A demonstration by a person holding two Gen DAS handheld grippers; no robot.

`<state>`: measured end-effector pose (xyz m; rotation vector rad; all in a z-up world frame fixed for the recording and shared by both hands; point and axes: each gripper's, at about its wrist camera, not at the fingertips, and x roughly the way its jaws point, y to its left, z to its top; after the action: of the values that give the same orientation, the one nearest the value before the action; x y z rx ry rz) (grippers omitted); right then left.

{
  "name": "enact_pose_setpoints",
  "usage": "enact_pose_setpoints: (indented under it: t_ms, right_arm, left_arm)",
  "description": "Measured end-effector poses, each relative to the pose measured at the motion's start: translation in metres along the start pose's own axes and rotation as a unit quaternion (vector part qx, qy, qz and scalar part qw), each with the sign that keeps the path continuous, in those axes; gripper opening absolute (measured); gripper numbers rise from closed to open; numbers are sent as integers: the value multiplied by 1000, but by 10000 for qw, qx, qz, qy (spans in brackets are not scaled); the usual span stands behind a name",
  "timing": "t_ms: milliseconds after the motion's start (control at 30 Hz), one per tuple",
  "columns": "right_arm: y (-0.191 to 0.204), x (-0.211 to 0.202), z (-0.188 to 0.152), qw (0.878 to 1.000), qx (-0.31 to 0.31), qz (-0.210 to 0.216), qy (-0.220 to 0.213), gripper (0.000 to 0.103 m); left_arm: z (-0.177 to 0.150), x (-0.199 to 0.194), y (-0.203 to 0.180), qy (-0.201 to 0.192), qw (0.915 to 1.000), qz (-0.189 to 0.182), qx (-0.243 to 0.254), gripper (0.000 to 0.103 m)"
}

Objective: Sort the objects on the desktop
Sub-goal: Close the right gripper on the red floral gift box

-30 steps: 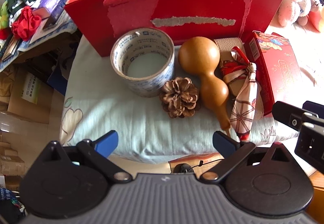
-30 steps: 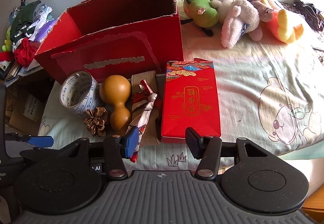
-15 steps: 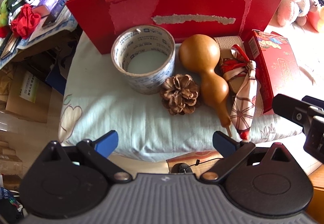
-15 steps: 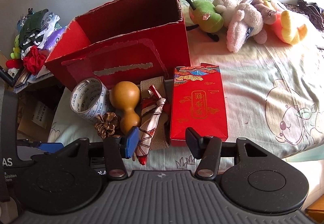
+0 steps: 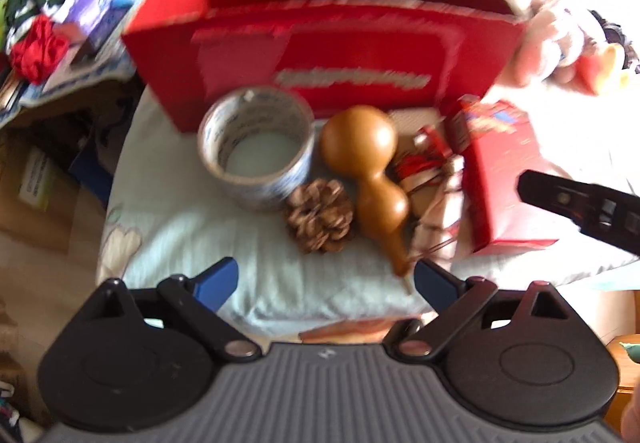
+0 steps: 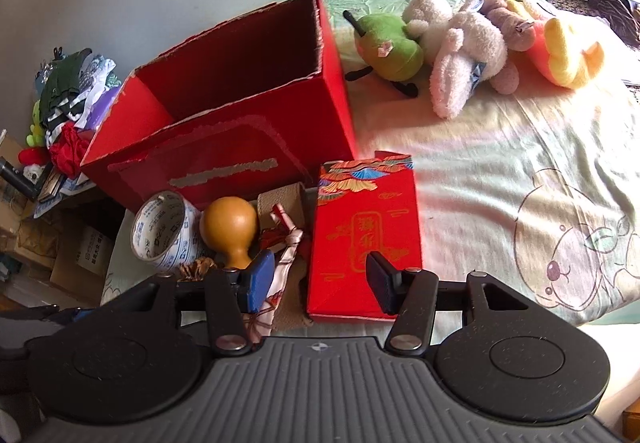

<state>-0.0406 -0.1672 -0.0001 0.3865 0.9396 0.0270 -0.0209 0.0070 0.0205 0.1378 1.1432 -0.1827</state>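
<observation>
Row of loose items noted on the bed (image 6: 500, 171), along the near wall of the open red box (image 6: 256, 131). From the person's left: tape roll (image 5: 256, 147), pine cone (image 5: 320, 215), gourd (image 5: 368, 171), patterned ribbon bundle (image 5: 432, 179), flat red packet (image 6: 366, 235). Nothing is seen inside the box yet; sorting is judged not begun.

Right gripper (image 6: 318, 279): fingers are set moderately apart and empty. The red packet lies directly ahead and just below them, its near end framed between the two pads in the wrist view. The packet's long axis runs away from the fingers, toward the box, so its short width lies across the opening. Whether the present gap spans that width cannot be told. The left pad sits over the ribbon bundle, which lies touching or just beside the packet's left edge; a snag there is the likely hazard.

Left gripper (image 5: 326, 277): fingers are spread wide, empty, held off the near edge of the bed. The gourd's thin stem points back toward its right pad; the pine cone sits ahead, between the pads but beyond them. This view is motion-blurred.

Judgement: the right gripper is the nearer to the packet, the left to the cone and gourd. The box stands just behind all items, so each carry should be short.
</observation>
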Motion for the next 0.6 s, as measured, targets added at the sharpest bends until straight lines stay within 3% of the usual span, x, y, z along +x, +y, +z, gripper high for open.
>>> enact_pose_setpoints:
  t_ms: [133, 267, 433, 600]
  right_arm:
    - [-28, 6, 10, 9997, 191, -67, 111, 55]
    - [-54, 14, 19, 9991, 329, -7, 260, 55]
    - [-84, 22, 31, 9967, 518, 380, 500, 55]
    - [-103, 37, 43, 9900, 690, 887, 851, 54]
  left_arm:
    - [5, -12, -17, -357, 9952, -905, 26, 98]
    - [10, -12, -44, -471, 9876, -1468, 310, 98]
    - [23, 0, -80, -805, 9807, -1672, 610, 97]
    - [35, 26, -94, -478, 9863, -1507, 480, 97]
